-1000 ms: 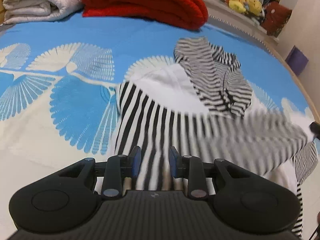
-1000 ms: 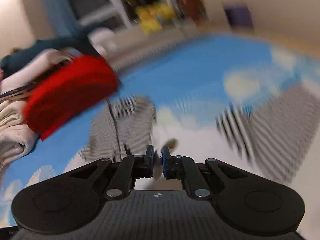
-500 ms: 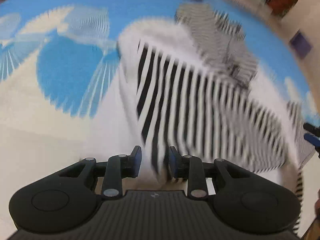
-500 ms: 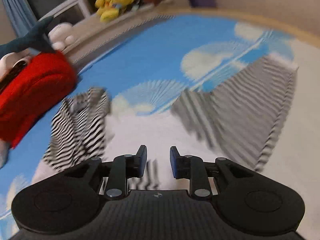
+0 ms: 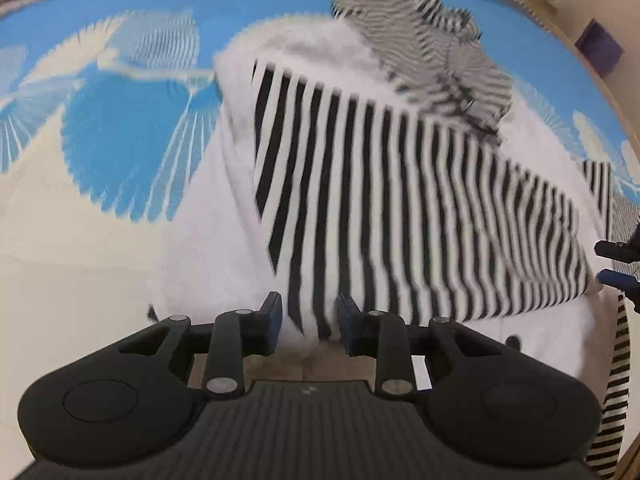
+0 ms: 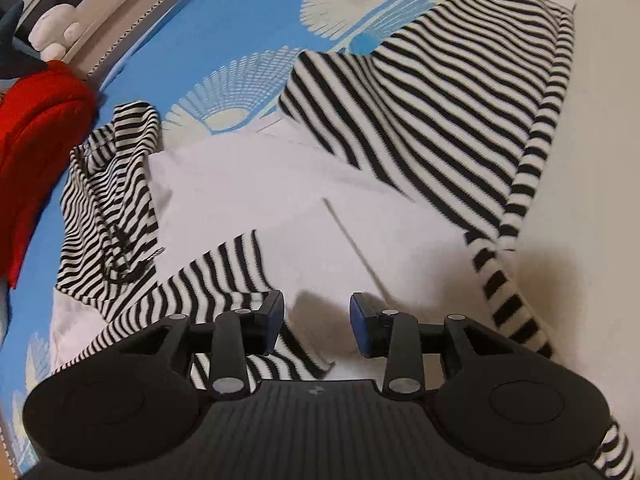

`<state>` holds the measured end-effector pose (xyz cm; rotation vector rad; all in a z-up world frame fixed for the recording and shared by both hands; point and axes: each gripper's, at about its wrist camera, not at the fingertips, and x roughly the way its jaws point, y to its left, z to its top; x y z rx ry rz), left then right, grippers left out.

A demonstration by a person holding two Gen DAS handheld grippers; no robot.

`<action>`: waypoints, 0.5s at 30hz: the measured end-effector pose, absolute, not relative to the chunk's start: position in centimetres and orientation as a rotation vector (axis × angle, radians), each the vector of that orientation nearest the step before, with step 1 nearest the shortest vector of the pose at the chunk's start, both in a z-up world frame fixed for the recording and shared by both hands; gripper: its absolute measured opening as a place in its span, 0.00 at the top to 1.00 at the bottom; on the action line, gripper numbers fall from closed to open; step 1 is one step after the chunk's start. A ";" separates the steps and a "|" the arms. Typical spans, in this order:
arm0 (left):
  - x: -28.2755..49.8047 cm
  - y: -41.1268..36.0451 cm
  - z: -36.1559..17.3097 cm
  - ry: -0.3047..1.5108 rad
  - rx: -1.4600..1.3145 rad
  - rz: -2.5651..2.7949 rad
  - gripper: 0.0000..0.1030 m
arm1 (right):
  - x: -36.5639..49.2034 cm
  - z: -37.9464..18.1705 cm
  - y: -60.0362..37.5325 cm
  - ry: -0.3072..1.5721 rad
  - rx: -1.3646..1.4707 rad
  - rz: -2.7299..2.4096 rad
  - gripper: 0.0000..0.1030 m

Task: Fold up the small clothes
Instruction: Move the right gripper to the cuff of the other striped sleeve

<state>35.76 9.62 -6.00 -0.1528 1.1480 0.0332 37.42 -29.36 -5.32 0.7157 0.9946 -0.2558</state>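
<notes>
While left gripper [image 5: 308, 322] pinches striped sleeve [image 5: 400, 208] over white hoodie [image 6: 248, 196], right gripper [image 6: 316, 326] opens, holding nothing.

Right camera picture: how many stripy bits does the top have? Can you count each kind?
Striped sleeves: 2, one spread out and one folded across the white body
Striped hood: 1
Total: 3 striped parts

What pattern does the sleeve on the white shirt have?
The sleeve has black and white stripes; it shows best in the right wrist view.
</notes>
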 end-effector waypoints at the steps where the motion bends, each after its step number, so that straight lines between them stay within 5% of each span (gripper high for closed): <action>1: 35.7 9.6 -5.5 1.127 -0.145 0.026 0.64 | 37.5 -4.8 -29.3 0.980 0.693 -0.245 0.63; 6: 35.1 8.7 -4.0 1.040 -0.108 0.029 0.61 | 36.6 -2.3 -27.8 0.873 0.534 -0.185 0.63; 15: 33.9 6.2 -1.6 0.872 -0.052 -0.017 0.40 | 35.5 0.6 -32.9 0.757 0.492 -0.168 0.63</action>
